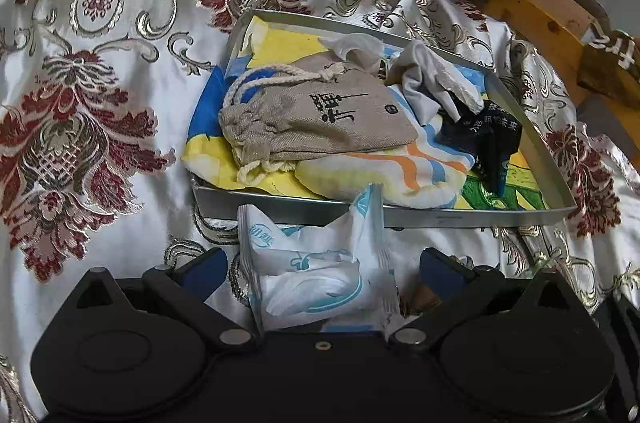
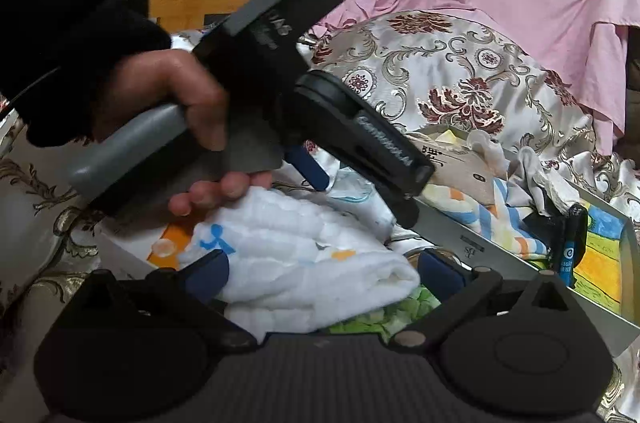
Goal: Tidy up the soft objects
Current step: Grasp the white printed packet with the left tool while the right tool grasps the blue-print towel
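1. While the left gripper (image 1: 320,275) hangs just short of the tray (image 1: 532,147), its jaws stand apart around a tissue pack (image 1: 316,275); whether they press the pack cannot be told.
2. Inside the tray lie a pouch (image 1: 312,119), a striped cloth (image 1: 400,171), a white rag (image 1: 432,79) and a black sock (image 1: 488,139).
3. Jaws apart, the right gripper (image 2: 320,271) straddles a folded white towel (image 2: 316,259) lying beside the tray.
4. Risk: the slick, crumpled pack may slip out on the bedspread (image 1: 120,63) before clearing the tray wall.
5. Risk: both grippers sit close together, so lifting the towel could knock the left one (image 2: 360,151).
6. Risk: the towel may unfold if pinched by one layer.
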Tool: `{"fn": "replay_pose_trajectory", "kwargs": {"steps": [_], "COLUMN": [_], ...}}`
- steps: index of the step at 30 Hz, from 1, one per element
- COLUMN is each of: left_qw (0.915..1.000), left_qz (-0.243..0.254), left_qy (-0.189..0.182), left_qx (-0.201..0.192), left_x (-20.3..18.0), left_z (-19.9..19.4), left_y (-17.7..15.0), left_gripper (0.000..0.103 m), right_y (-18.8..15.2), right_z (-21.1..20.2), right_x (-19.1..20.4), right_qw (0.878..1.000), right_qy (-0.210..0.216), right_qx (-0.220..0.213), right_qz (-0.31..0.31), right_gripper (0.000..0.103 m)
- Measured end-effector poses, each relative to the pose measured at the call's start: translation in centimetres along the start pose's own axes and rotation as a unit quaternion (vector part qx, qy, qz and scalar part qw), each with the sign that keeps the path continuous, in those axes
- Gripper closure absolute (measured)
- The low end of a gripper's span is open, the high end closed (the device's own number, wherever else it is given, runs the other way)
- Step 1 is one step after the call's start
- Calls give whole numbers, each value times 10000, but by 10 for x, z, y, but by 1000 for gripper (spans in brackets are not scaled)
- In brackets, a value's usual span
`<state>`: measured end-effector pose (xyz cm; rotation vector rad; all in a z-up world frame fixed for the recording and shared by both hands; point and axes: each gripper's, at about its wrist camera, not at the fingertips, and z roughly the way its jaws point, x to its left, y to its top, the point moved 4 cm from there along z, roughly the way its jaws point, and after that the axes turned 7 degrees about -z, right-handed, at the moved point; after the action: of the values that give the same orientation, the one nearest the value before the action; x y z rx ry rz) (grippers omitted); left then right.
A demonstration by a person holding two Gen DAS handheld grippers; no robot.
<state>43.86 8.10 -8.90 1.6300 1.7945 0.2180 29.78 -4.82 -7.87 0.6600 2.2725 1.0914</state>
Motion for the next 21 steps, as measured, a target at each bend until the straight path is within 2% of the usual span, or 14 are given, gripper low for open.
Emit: {"fn": "replay_pose_trajectory", "kwargs": {"steps": [8,14,21], "left_qw": [9998,9993,9994], "left_qz": [-191,-353,-345], "left_qy": [-4,47,83], "left_qx": [88,86,41], "left_x": [1,3,4], "left_z": [5,8,7], "left_y": [0,0,-1], "left_gripper": [6,15,28], "right_y": [-2,-5,-5], "right_z": [3,4,6], "right_x": [11,17,21], "right_qw": [9985,9948,9920], "right_qy": [-217,-466,-496], "right_qx": [151,240,343], "right_qz": [-488,-869,-1112], "right_gripper": [1,12,22]}}
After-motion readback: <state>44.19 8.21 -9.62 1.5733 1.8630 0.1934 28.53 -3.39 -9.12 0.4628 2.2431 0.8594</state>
